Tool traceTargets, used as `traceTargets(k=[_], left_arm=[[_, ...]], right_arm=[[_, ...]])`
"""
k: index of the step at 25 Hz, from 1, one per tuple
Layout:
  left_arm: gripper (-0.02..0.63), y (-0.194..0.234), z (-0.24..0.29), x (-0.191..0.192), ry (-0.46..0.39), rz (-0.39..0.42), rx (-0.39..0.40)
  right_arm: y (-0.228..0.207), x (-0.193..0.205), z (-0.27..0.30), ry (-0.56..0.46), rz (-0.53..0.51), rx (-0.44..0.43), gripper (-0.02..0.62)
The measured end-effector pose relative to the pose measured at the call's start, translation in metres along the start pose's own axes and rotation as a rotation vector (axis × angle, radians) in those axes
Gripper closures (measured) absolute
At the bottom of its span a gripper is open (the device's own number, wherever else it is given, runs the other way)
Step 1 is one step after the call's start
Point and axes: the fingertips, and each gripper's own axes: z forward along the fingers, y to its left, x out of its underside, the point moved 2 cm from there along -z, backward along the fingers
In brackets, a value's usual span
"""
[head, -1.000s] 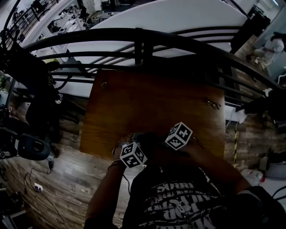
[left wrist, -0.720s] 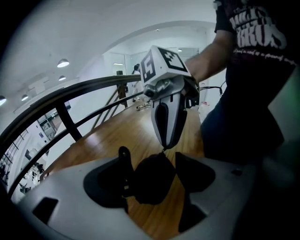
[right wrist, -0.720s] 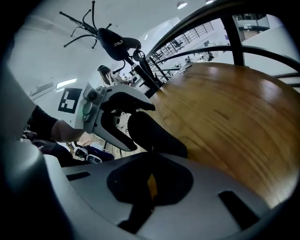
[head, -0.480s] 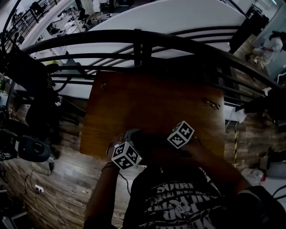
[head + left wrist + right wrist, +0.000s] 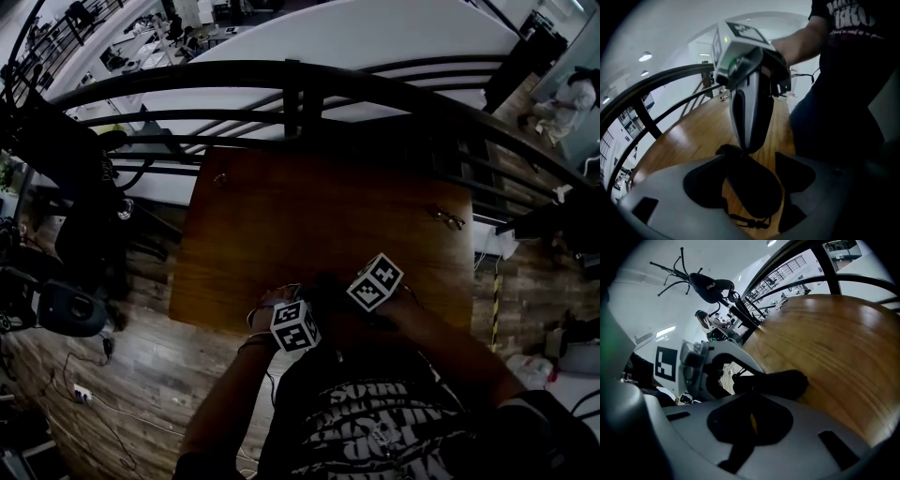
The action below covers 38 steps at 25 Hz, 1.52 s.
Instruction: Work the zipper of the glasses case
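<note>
Glasses case [image 5: 754, 192], its end clamped by the right gripper [image 5: 746, 145], now sits between the returned left gripper's [image 5: 752, 161] open jaws, probably ready for zipping.

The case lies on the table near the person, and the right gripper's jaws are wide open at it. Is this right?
Not quite: the jaws of the right gripper are shut, as the right gripper view shows. The case does lie on the table near the person.

An open-plan office mezzanine: a curved black railing [image 5: 281, 75] overlooks rows of desks [image 5: 141, 42]; wood-plank floor [image 5: 131, 366].
</note>
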Motion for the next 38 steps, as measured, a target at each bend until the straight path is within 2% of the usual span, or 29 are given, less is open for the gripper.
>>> traceTargets(k=[3,9,11,16,23,27,31,34,38], left_arm=[[0.282,-0.005,0.026,0.011,0.055,-0.017,0.018],[0.279,-0.002,0.053,0.033,0.146,-0.062,-0.006],[0.31,-0.004,0.057,0.039,0.156,-0.048,0.0],[0.339,-0.008,0.06,0.045,0.131,-0.063,0.025],[0.34,-0.01,0.065,0.046,0.121,-0.103,0.033],[0.342,-0.008,0.061,0.052,0.121,-0.114,0.031],[0.342,-0.014,0.061,0.055,0.13,-0.11,0.047],[0.339,-0.019,0.057,0.048,0.116,-0.125,0.079],[0.331,-0.01,0.043,0.019,0.048,-0.098,0.019]], right_arm=[[0.0,0.003,0.007,0.023,0.0,0.004,0.597],[0.001,0.009,0.014,0.035,0.017,-0.017,0.597],[-0.001,0.012,0.016,0.041,0.016,-0.011,0.597],[-0.008,0.018,0.018,0.059,-0.011,0.028,0.597],[-0.026,0.024,0.006,0.073,-0.03,0.077,0.597],[-0.045,0.033,-0.009,0.077,-0.005,0.118,0.597],[-0.05,0.041,-0.012,0.053,0.042,0.097,0.597],[-0.045,0.043,-0.01,0.05,0.039,0.087,0.597],[-0.032,0.039,-0.011,0.023,0.045,0.04,0.597]])
